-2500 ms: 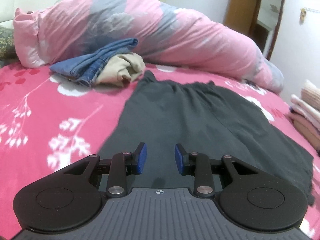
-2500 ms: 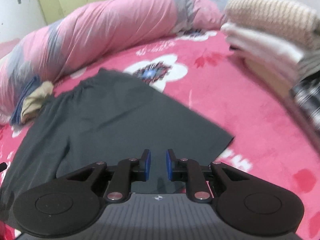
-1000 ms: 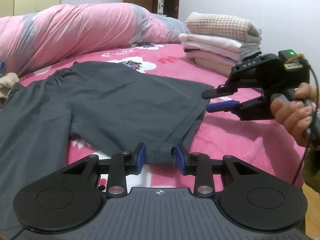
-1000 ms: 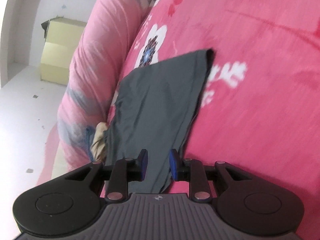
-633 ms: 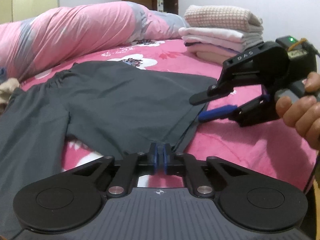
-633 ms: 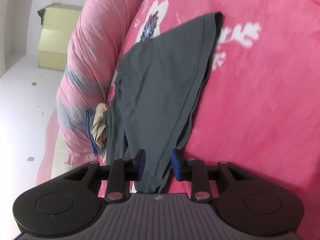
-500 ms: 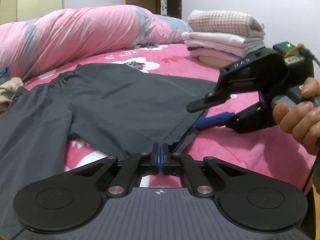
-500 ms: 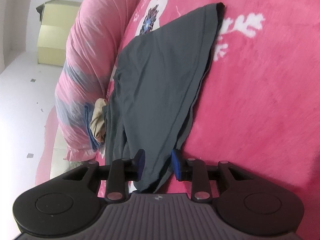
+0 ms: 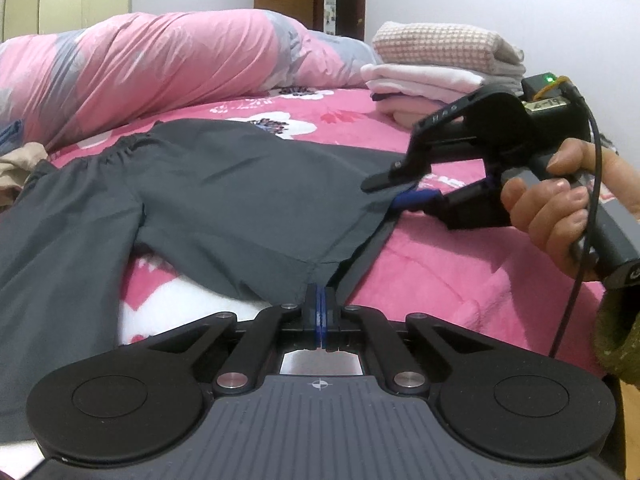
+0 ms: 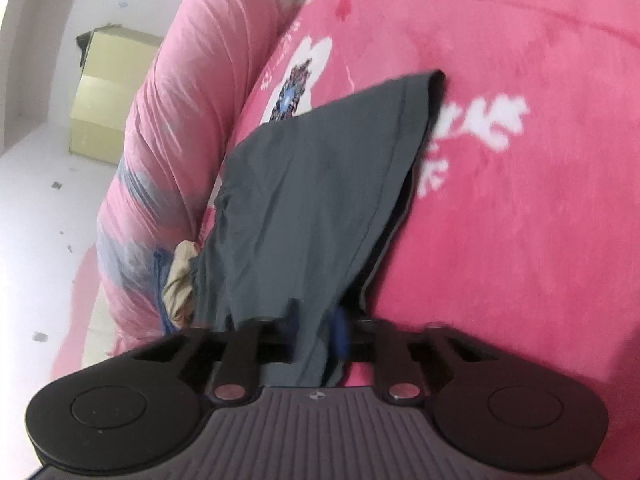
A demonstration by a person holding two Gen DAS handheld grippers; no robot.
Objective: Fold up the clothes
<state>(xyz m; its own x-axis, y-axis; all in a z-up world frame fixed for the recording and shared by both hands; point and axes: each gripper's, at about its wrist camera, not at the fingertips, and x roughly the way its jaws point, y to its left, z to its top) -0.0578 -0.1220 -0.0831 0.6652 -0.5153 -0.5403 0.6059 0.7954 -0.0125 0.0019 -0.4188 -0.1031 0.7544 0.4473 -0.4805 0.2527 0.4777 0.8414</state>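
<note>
left wrist view: the dark grey shorts [image 9: 224, 196] lie spread on the pink flowered bedspread [image 9: 460, 280], waistband toward the rolled pink duvet [image 9: 160, 64], one leg hem drawn toward the camera. the left gripper [image 9: 321, 312] is clenched on the near corner of that hem, only a sliver of cloth between its blue pads, and the right gripper [image 9: 400, 194], held in the person's hand [image 9: 548, 208], has closed on the same hem further along, with cloth running between its fingers in the right wrist view [image 10: 320, 340]. the likeliest trouble is the left pinch: so little fabric is caught that a quick lift could pull it free and drop the corner. if the two grips rise unevenly, the thin fabric would sag between them and fold crooked. either grip may hold only the top layer, so the under layer could stay behind on the bedspread. beyond lie a folded stack [image 9: 440, 68] and loose clothes [image 9: 16, 160] by the duvet, well apart.
</note>
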